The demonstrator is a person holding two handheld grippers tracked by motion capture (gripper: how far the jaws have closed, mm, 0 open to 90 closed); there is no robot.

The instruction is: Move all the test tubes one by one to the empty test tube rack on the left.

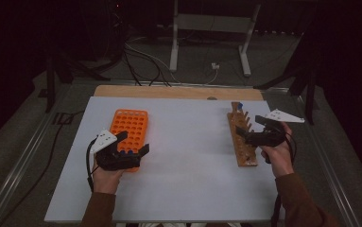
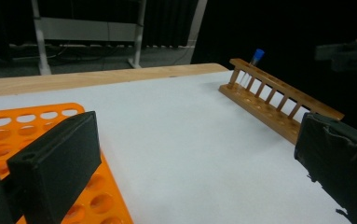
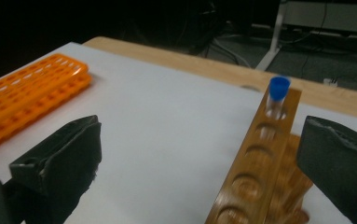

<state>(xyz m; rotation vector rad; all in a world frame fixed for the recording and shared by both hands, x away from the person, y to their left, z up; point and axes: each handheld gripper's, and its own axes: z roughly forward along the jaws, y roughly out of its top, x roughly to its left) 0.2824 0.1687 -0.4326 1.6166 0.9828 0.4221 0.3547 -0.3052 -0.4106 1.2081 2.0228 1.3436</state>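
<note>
Blue-capped test tube (image 3: 278, 95) stands upright in the end hole of the wooden rack (image 3: 255, 172), at the rack's far end from us; in the high view we see its cap as a small blue dot (image 1: 239, 103) at the top of that rack (image 1: 243, 137). The rack lies lengthwise on the right part of the white table sheet (image 1: 188, 142), and its other holes that we can see stand empty.

Our right gripper (image 1: 253, 135) hovers over the near half of the rack, jaws spread wide with nothing between them; in its own view the rack runs up between the two black jaws, one on either side, and the tube sits well beyond them.

Across the sheet, well apart from the wooden rack, lies the orange rack (image 1: 129, 132) with its grid of round holes. Our left gripper (image 1: 133, 144) sits at its near end, jaws likewise released and empty, one jaw over the orange holes and the other over bare sheet.

Beyond the sheet we see a strip of wooden tabletop (image 1: 169, 91).
</note>
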